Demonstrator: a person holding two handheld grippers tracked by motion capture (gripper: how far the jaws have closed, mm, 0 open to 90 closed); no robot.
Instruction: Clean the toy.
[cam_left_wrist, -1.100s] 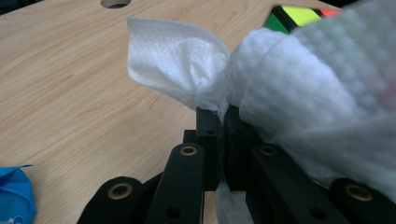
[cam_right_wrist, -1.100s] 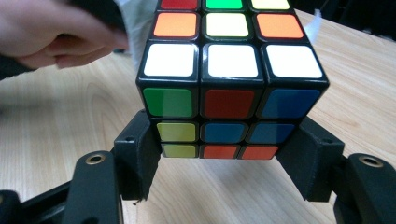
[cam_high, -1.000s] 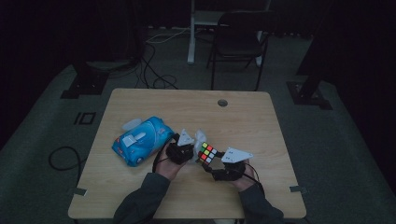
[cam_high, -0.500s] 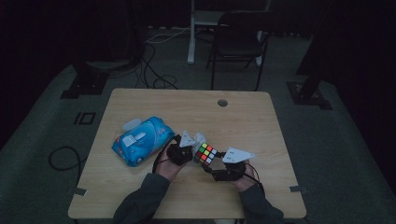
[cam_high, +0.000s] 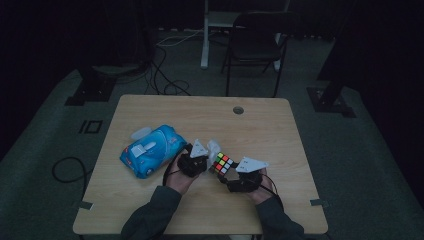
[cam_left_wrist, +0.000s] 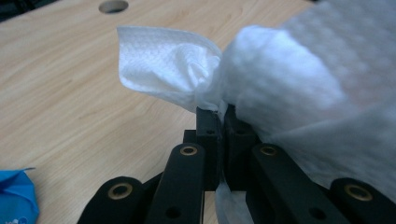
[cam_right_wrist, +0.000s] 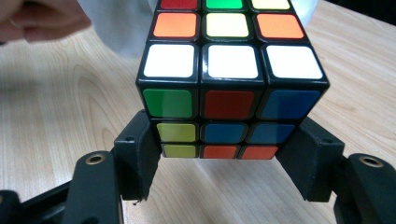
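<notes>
A scrambled Rubik's cube (cam_right_wrist: 219, 79) with a black frame is clamped at its lower layers between the jaws of my right gripper (cam_right_wrist: 219, 154), a little above the wooden table (cam_high: 150, 200). In the high view the cube (cam_high: 222, 163) sits between the two hands near the front middle, with my right gripper (cam_high: 231, 176) below and to its right. My left gripper (cam_left_wrist: 223, 119) is shut on a bunched white tissue (cam_left_wrist: 261, 84), which spreads over the right of its view. In the high view that tissue (cam_high: 213, 146) touches the cube's left side beside my left gripper (cam_high: 207, 160).
A blue wet-wipe pack (cam_high: 152, 149) with a white flap lies on the table left of the hands. A round cable hole (cam_high: 238, 110) is near the far edge. A dark chair (cam_high: 255, 45) and floor cables stand beyond the table.
</notes>
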